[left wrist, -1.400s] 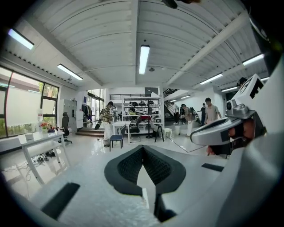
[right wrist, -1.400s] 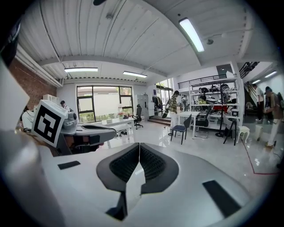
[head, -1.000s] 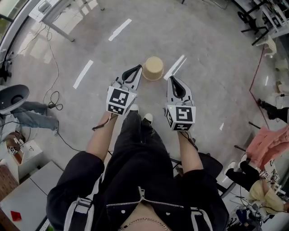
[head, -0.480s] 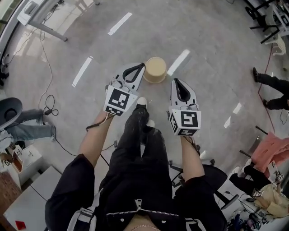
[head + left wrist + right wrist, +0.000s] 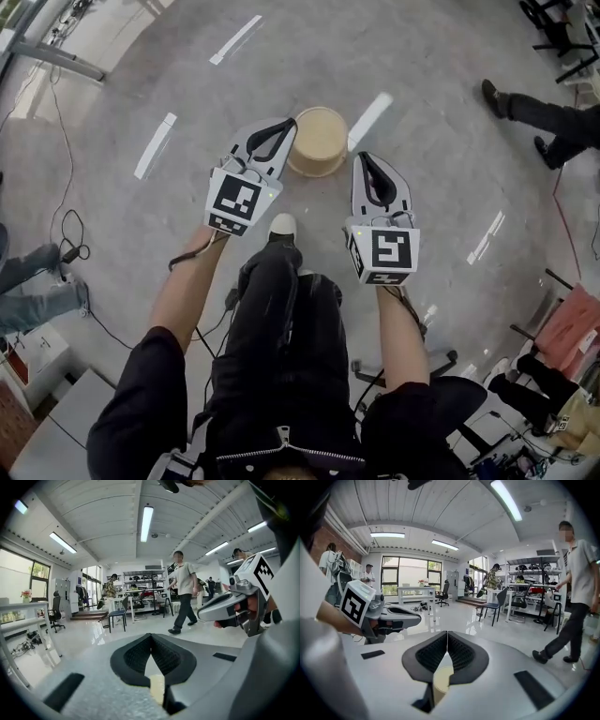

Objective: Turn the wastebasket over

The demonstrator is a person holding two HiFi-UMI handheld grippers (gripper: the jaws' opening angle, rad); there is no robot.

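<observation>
Both grippers have dropped toward the floor (image 5: 441,112) over the past second, and the beige wastebasket (image 5: 317,141) now looks larger between them. With the person's forearms stretched forward and angled slightly down, the left gripper (image 5: 285,125) is just beside the wastebasket's left edge and the right gripper (image 5: 362,157) is near its right side. Both sets of jaws are closed and empty. The wastebasket stands on the floor just ahead of their tips.

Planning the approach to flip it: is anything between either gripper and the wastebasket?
Nothing visible. The wastebasket stands on the floor, ahead and between the shut left gripper and right gripper.
</observation>
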